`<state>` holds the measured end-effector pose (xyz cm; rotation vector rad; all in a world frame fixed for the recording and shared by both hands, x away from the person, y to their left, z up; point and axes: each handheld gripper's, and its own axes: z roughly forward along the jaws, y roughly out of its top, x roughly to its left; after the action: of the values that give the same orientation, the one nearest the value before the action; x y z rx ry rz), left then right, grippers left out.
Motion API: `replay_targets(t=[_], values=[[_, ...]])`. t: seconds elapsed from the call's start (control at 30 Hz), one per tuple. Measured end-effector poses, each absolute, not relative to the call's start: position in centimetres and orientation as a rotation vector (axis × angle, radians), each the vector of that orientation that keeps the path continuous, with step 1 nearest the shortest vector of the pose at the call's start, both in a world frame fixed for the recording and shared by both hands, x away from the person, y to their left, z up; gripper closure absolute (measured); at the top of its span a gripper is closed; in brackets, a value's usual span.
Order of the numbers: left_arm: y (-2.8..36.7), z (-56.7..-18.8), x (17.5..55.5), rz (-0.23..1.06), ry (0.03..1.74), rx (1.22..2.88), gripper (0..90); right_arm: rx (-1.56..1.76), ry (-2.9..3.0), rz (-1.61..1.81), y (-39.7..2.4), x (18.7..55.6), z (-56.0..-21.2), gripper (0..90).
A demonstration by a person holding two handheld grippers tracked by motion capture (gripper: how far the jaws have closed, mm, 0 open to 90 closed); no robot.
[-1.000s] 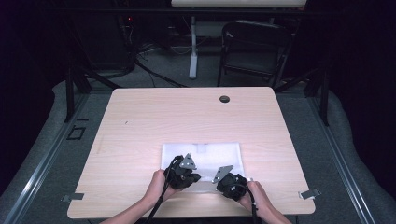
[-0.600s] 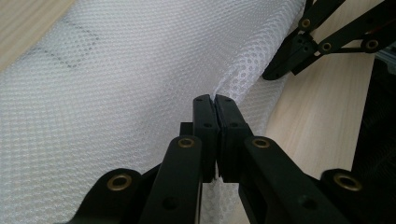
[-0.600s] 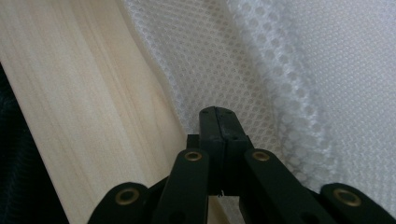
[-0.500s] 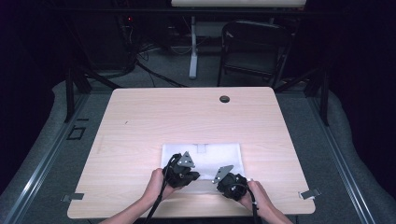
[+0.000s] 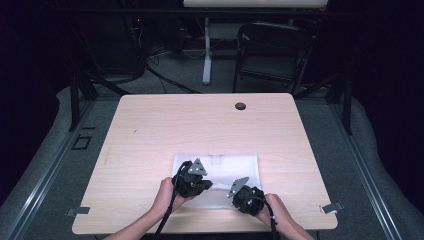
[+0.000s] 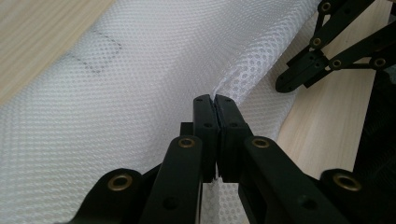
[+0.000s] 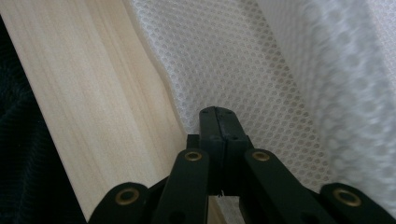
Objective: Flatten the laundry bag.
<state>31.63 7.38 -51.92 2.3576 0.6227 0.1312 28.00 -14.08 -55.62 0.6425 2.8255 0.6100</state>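
Pale wooden surface (image 5: 200, 125) carries a soft, light white mesh bag (image 5: 235, 167); my left tongs (image 6: 215, 100) and right tongs (image 7: 217, 112) pinch its near edge, closed.

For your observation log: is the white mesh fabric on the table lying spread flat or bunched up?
Mostly spread flat: the white mesh fabric lies as a rectangle, its near edge pinched by the left gripper and right gripper.
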Motion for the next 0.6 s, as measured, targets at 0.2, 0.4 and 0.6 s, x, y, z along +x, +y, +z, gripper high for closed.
replay_targets(t=[0.2,0.4,0.6], values=[[7.7,-51.1,32.1,0.151,0.632,2.337,88.8,0.652,2.838,0.615,-14.1,28.0,-55.6,90.0],[7.8,-50.6,32.5,0.149,0.642,2.332,88.8,0.660,2.843,0.620,-14.1,27.9,-55.6,90.0],[7.9,-50.2,33.1,0.145,0.652,2.324,88.8,0.656,2.854,0.615,-14.1,27.9,-55.6,90.0]])
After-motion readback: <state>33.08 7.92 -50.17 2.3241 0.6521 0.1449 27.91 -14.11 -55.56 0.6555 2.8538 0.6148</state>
